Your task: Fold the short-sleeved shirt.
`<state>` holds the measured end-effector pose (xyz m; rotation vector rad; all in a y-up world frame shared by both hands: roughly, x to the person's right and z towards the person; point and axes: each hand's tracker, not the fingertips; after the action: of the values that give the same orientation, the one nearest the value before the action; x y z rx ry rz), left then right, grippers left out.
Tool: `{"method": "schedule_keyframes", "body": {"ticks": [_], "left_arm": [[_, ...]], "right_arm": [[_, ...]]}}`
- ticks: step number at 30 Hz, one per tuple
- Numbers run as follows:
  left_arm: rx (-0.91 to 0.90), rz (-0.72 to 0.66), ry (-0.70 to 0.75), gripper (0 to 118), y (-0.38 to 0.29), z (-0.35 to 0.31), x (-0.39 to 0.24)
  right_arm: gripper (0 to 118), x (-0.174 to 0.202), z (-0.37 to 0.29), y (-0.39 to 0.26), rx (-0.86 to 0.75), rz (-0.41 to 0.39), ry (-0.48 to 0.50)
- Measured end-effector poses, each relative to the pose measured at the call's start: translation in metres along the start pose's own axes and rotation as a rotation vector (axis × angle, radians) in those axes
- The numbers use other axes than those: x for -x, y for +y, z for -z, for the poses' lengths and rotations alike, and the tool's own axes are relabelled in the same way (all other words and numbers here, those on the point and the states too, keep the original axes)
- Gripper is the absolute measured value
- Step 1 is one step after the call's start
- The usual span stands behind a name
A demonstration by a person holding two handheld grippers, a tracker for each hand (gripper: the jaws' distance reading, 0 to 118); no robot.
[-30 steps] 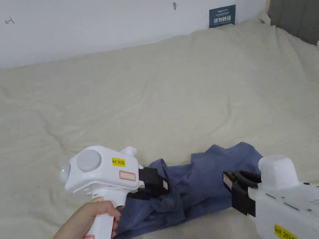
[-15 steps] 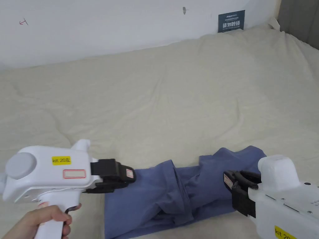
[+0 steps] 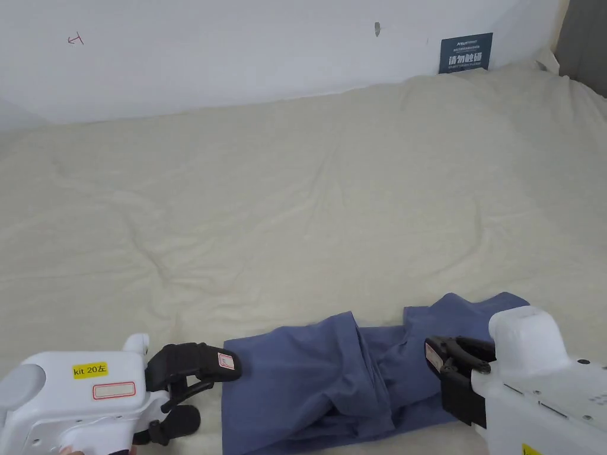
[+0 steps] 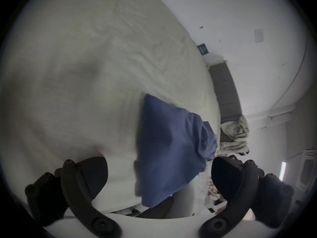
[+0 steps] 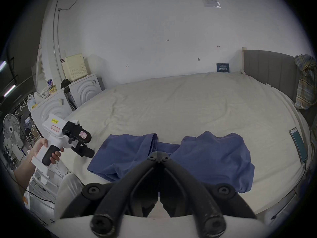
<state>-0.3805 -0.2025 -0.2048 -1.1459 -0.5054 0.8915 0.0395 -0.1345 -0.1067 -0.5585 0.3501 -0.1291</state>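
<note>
Your left gripper (image 3: 198,388) is pulling away left, jaws apart, empty. Right gripper (image 3: 441,355) is hovering over shirt (image 3: 332,379), jaws together, nothing clamped. Shirt is lying bunched near bed (image 3: 296,195) edge; folding mostly left.

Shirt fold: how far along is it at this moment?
Early. The blue shirt lies bunched on the bed, its left part spread flatter. The left gripper is open beside it; the right gripper looks shut above it, gripping unclear. Flattening and every fold remain.
</note>
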Motion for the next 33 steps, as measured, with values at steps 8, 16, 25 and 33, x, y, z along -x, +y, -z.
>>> {"method": "schedule_keyframes", "body": {"ticks": [8, 16, 25, 33], "left_arm": [[0.063, -0.002, -0.179, 118, 0.026, 0.05, 0.003], [0.073, 0.047, 0.089, 13, 0.024, 0.054, 0.002], [0.067, 0.03, 0.03, 13, 0.023, 0.03, -0.003], [0.009, 0.038, 0.166, 13, 0.034, -0.046, 0.017]], "right_arm": [[0, 0.003, 0.005, -0.001, 0.022, -0.015, -0.007], [0, -0.001, 0.01, -0.002, 0.046, -0.014, -0.013], [0, 0.001, 0.005, 0.0, 0.016, -0.01, -0.025], [0, -0.009, -0.006, 0.0, -0.01, -0.005, -0.066]]}}
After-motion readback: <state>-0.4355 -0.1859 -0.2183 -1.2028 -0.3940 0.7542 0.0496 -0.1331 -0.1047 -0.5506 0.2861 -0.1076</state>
